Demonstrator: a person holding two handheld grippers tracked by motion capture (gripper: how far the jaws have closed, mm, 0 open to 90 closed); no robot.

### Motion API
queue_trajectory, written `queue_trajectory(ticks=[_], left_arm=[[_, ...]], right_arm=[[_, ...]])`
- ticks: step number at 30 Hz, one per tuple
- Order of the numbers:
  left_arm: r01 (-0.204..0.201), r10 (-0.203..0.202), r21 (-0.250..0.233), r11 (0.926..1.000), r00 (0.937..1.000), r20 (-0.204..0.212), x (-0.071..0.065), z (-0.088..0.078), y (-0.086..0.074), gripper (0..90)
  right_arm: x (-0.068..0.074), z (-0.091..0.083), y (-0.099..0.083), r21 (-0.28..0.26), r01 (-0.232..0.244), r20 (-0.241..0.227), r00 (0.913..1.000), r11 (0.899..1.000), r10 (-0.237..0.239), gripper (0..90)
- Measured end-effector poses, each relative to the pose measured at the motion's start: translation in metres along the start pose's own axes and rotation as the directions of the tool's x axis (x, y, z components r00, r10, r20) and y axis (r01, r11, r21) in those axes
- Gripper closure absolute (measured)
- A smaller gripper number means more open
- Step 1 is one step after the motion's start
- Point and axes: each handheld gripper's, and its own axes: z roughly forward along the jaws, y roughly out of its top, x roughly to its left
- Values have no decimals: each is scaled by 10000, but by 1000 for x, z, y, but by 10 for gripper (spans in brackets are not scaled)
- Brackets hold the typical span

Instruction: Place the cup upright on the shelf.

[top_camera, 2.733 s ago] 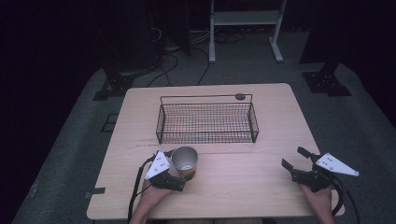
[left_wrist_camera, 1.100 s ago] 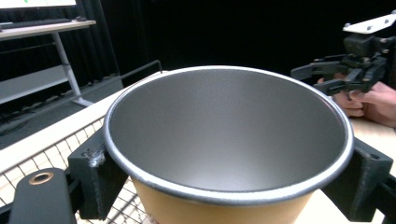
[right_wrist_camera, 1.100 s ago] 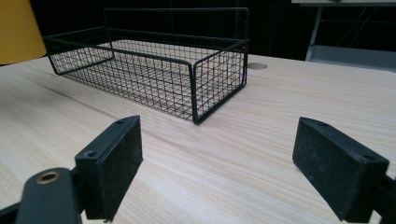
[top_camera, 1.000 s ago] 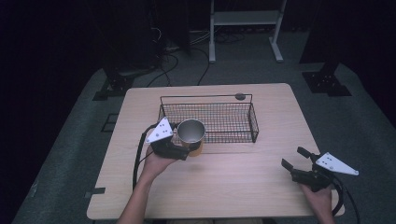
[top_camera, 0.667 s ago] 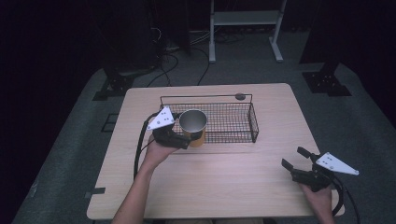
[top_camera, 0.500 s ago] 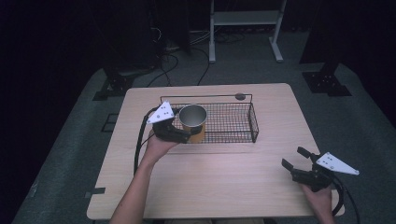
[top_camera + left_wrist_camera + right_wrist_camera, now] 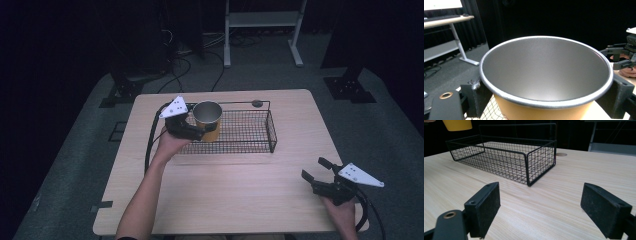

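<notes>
Cup [image 7: 207, 120] in the left gripper [image 7: 192, 131] was the thing being handled: an orange cup with a silvery inside and a pale rim, held upright with its mouth facing up. In the high view it hung over the left end of the wire basket [image 7: 250, 131], above the basket's near left corner, lifted clear of the table [image 7: 225, 190]. In the left gripper view the cup [image 7: 546, 80] sat between the two black jaws, one pressed against each side of its wall just under the rim, so that gripper was clamped on the cup. The person's left hand [image 7: 167, 147] held the gripper from behind, the forearm reaching up from the near edge of the table.

The right gripper [image 7: 320, 176] rested low near the table's near right corner, well apart from the basket, held by the right hand [image 7: 340, 212]. In the right gripper view its jaws stood wide apart with nothing between them, only bare wood. That view looked across the table at the basket [image 7: 506, 157], which was black, rectangular and had nothing lying in it, with the bottom of the cup [image 7: 457, 125] showing at the upper left above it
</notes>
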Motion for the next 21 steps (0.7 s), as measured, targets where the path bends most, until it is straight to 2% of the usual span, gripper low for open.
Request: queue_trajectory(ticks=[3,6,9,12,14,21], left_arm=[[114,-114,-43,9999,9999,8,6,4,2,127],[76,-76,-21,10000,10000,51,12,9,5,127],[-158,159,-136,9998,9998,103,15,15,9,127],[-86,87,-44,10000,9997,235,20,21,11,126],[-91,93,-95,9999,9998,168,24,25,11,127],[17,-24,258,9997,9996,284,37,35,8,126]], right_arm=[[0,0,0,13,-11,7,10000,10000,11,149],[0,0,0,25,-20,0,10000,10000,20,149],[0,0,0,34,-15,-4,10000,10000,15,149],[0,0,0,24,-69,15,10000,10000,69,149],[-1,0,0,14,-79,10,10000,10000,79,149],[-1,1,0,44,-156,40,9999,9999,156,149]])
